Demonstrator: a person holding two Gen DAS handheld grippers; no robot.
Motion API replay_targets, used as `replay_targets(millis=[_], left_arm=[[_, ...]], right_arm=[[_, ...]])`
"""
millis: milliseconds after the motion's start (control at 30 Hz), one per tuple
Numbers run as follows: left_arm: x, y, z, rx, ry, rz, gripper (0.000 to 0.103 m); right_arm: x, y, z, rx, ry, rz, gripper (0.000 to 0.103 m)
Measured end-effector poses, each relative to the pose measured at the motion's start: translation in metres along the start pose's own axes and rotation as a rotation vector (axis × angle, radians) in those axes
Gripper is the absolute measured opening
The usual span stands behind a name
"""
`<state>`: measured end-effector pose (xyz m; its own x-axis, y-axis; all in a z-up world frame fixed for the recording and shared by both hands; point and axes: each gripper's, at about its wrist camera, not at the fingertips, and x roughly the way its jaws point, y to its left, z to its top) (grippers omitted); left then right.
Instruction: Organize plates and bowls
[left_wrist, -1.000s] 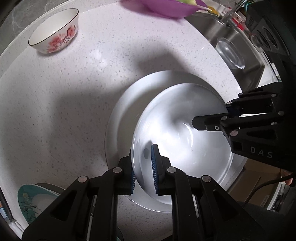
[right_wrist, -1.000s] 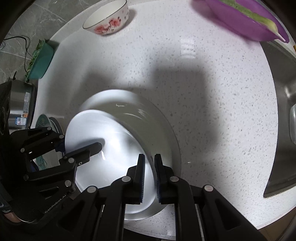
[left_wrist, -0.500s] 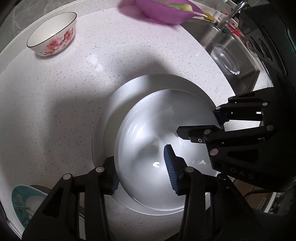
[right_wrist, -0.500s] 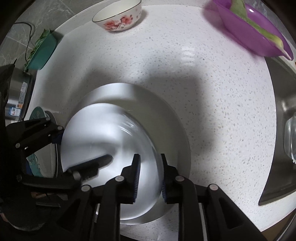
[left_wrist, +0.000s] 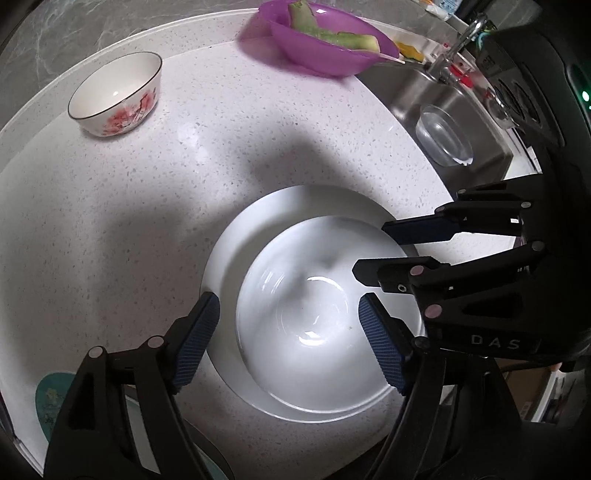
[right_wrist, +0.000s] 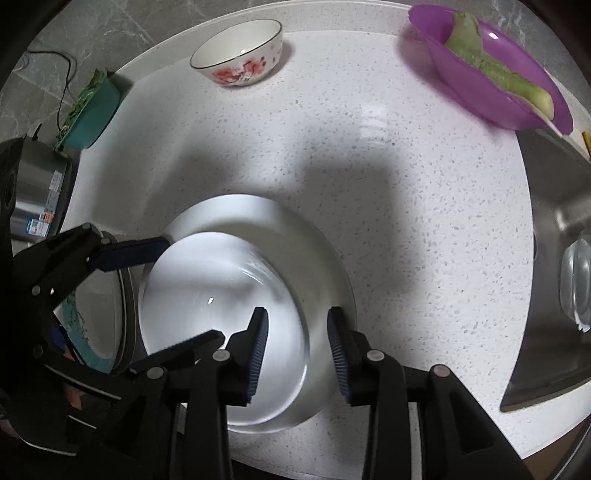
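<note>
A white bowl (left_wrist: 314, 317) sits inside a larger white plate (left_wrist: 258, 221) on the speckled counter; both also show in the right wrist view, bowl (right_wrist: 207, 295) on plate (right_wrist: 295, 229). My left gripper (left_wrist: 288, 332) is open, its pads either side of the bowl's near rim, not touching. My right gripper (right_wrist: 297, 350) is open and straddles the bowl's right rim; it also shows in the left wrist view (left_wrist: 373, 247). A floral bowl (left_wrist: 116, 94) stands far left on the counter, also in the right wrist view (right_wrist: 238, 51).
A purple basin (right_wrist: 491, 70) with green vegetable sits at the far right by the sink (left_wrist: 454, 110), which holds a glass bowl (left_wrist: 443, 134). A teal patterned plate (left_wrist: 50, 398) lies near left. A teal container (right_wrist: 94, 110) and steel pot (right_wrist: 37, 195) stand left.
Both grippers were shut on the white bowl's rim a second ago. They set it down into the plate, opened and drew back a little.
</note>
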<state>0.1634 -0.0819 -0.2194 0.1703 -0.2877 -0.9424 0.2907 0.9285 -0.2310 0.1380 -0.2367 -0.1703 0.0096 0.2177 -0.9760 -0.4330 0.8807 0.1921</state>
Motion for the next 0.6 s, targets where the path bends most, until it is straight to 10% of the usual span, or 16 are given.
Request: replay_targets(millis=[233,600], left_arm=[[-0.04,0.024,0.012,-0.031,-0.043,-0.02,0.09],[-0.06,0.188,0.148,-0.219,-0.104,0.392,0.091]], right_arm=[[-0.042,-0.013,0.025,-0.015,-0.056,0.001,0.059],[-0.072,-0.002,0.205,-0.089,-0.156,-0.029,0.076]])
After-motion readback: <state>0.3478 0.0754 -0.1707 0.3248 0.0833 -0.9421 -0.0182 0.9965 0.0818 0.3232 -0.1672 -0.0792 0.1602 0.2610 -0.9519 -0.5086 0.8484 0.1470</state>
